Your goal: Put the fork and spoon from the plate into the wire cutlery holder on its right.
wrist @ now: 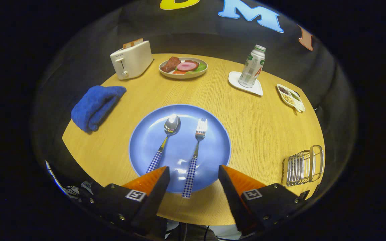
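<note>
The gripper (193, 171) is held open, empty, above the fork (195, 157) handle; the spoon (166, 140) is seen at eleven o'clock, the wire cutlery holder (303, 165) at three.

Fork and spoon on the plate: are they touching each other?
Apart. The gripper view shows bare blue plate between the spoon and fork along their whole length.
</note>
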`<action>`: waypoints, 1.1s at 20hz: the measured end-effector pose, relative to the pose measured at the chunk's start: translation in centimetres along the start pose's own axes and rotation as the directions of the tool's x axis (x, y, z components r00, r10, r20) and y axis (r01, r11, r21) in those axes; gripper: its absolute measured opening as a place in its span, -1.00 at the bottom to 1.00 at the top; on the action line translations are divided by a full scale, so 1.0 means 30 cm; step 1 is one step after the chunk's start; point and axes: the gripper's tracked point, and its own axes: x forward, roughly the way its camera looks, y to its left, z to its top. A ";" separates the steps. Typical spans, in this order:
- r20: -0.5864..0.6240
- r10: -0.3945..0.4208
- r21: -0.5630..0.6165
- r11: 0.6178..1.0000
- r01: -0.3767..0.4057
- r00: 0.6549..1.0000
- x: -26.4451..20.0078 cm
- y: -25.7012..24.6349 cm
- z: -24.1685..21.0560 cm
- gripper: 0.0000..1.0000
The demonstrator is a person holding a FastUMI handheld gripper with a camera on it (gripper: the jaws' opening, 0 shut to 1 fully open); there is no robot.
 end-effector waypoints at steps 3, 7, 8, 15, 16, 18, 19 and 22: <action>-0.066 -0.010 -0.031 0.999 0.008 0.998 0.060 -0.005 -0.034 0.21; -0.126 -0.027 -0.071 0.997 0.018 0.992 0.123 -0.012 -0.049 0.22; -0.146 -0.024 -0.059 0.998 0.015 0.989 0.145 -0.013 -0.068 -0.21; -0.281 -0.005 -0.133 0.990 -0.034 0.960 0.112 -0.010 -0.071 -0.94; -0.300 0.002 -0.150 0.987 -0.050 0.954 0.099 -0.014 -0.069 -0.94; -0.307 0.005 -0.180 0.982 -0.063 0.952 0.070 -0.028 -0.047 -0.94; -0.310 0.004 -0.197 0.978 -0.069 0.951 0.050 -0.042 -0.045 -0.94; -0.320 -0.005 -0.231 0.970 -0.073 0.947 -0.032 -0.091 -0.039 -0.94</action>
